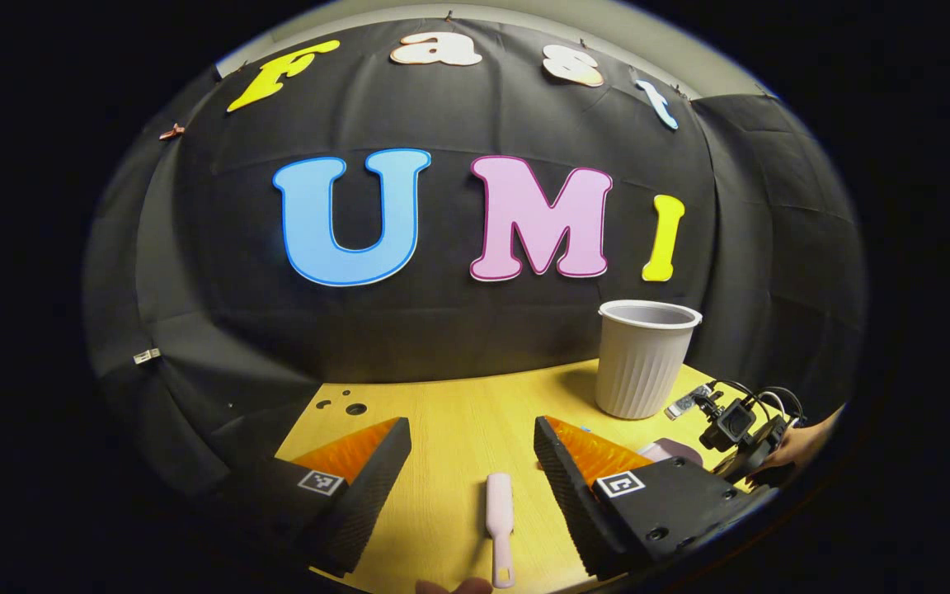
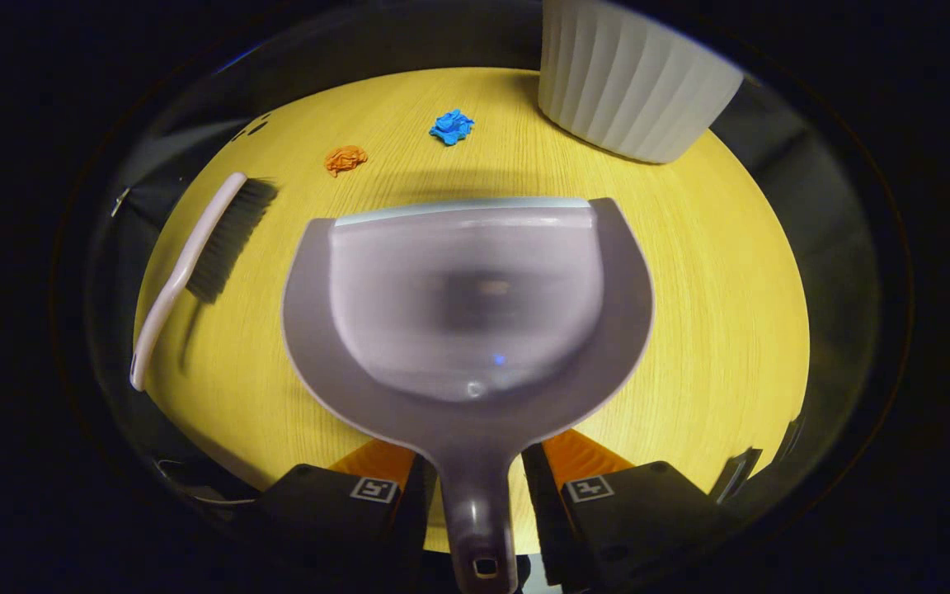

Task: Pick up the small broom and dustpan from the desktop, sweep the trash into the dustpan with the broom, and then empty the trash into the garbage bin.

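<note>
In the right gripper view a grey-mauve dustpan lies mouth-forward on the yellow wooden table. Its handle runs back between my right gripper's fingers, which press on both sides of it. A small broom with a pale handle and dark bristles lies to the left. Beyond the pan sit an orange crumpled scrap and a blue one. My left gripper stands open above the table, and the broom's pale handle lies between its fingers, untouched.
A white ribbed garbage bin stands at the table's back right, also seen as the bin beyond the pan. In the left gripper view the other gripper and a hand are at the right edge. Small holes mark the table's far left.
</note>
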Motion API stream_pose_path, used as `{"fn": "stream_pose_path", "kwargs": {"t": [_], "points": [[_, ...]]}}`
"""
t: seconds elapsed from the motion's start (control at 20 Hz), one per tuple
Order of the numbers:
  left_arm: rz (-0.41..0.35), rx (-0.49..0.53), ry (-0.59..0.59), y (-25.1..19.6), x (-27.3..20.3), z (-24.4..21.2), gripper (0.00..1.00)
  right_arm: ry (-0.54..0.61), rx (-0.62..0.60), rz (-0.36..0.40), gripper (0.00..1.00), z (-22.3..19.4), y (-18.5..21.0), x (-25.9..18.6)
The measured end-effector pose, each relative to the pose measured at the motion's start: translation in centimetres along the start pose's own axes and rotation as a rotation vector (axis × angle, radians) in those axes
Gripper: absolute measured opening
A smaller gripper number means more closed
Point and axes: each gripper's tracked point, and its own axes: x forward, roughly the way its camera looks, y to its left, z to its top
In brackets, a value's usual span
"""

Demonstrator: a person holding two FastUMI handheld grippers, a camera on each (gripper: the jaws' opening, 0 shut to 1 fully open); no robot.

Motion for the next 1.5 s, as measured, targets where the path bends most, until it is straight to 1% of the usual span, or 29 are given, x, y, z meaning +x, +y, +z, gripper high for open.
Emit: {"fn": "stream_pose_path", "kwargs": {"t": [0.05,0.1,0.15,0.25,0.3,0.35,0.45,0.5,0.55,0.6,0.65,0.75,0.95,1.0,1.05,1.2,1.35,1.5], "points": [[0.001,-0.004,0.005,0.0,0.1,-0.2,0.95,-0.012,-0.008,-0.002,0.55,0.2,0.0,0.0],[0.004,-0.007,0.015,0.0,0.2,-0.5,0.95,-0.021,-0.009,-0.003,0.48,0.2,0.0,0.1],[0.004,-0.008,0.024,-0.1,0.4,-0.9,0.95,-0.027,-0.006,-0.004,0.39,0.3,0.0,0.1],[0.003,0.002,0.040,-0.4,0.8,-1.6,0.96,-0.022,-0.007,0.002,0.39,0.2,0.1,0.0],[0.006,0.012,0.053,-0.5,1.0,-1.9,0.91,-0.022,-0.021,0.009,0.39,0.3,0.0,0.0],[0.006,0.021,0.070,-0.8,1.2,-2.6,0.95,-0.021,-0.033,0.010,0.37,0.4,-0.1,0.1],[0.006,0.031,0.105,-1.1,1.6,-3.8,0.95,-0.038,-0.046,0.018,0.36,0.6,-0.4,-0.3],[0.006,0.033,0.128,-1.3,1.7,-4.5,0.95,-0.046,-0.051,0.021,0.42,0.6,-0.6,-0.6],[-0.003,0.022,0.170,-1.8,2.0,-5.9,0.95,-0.073,-0.064,0.026,0.30,1.0,-0.9,-1.5],[-0.012,0.012,0.204,-2.1,2.1,-6.8,0.92,-0.090,-0.077,0.026,0.36,1.1,-1.3,-2.1],[-0.019,0.002,0.239,-2.6,2.3,-7.8,0.95,-0.102,-0.086,0.026,0.36,1.3,-1.5,-2.7],[-0.028,-0.008,0.320,-3.0,2.5,-10.8,0.95,-0.116,-0.093,0.033,0.36,1.3,-1.9,-3.7],[-0.038,-0.012,0.493,-3.6,3.1,-16.3,0.96,-0.138,-0.125,0.022,0.36,1.1,-3.4,-5.7],[-0.042,-0.017,0.533,-3.7,3.3,-17.5,0.92,-0.141,-0.126,0.023,0.36,1.1,-3.6,-6.1],[-0.048,-0.022,0.580,-4.0,3.5,-18.9,0.96,-0.144,-0.123,0.024,0.36,1.1,-3.7,-6.4],[-0.044,-0.049,0.704,-4.2,4.4,-22.8,0.96,-0.161,-0.122,0.021,0.36,1.2,-4.3,-7.3],[-0.033,-0.067,0.780,-4.0,5.2,-25.3,0.94,-0.164,-0.126,0.012,0.36,1.0,-4.8,-7.7],[-0.026,-0.038,0.816,-3.5,5.7,-26.7,0.91,-0.162,-0.137,0.006,0.36,0.6,-5.1,-7.9]]}}
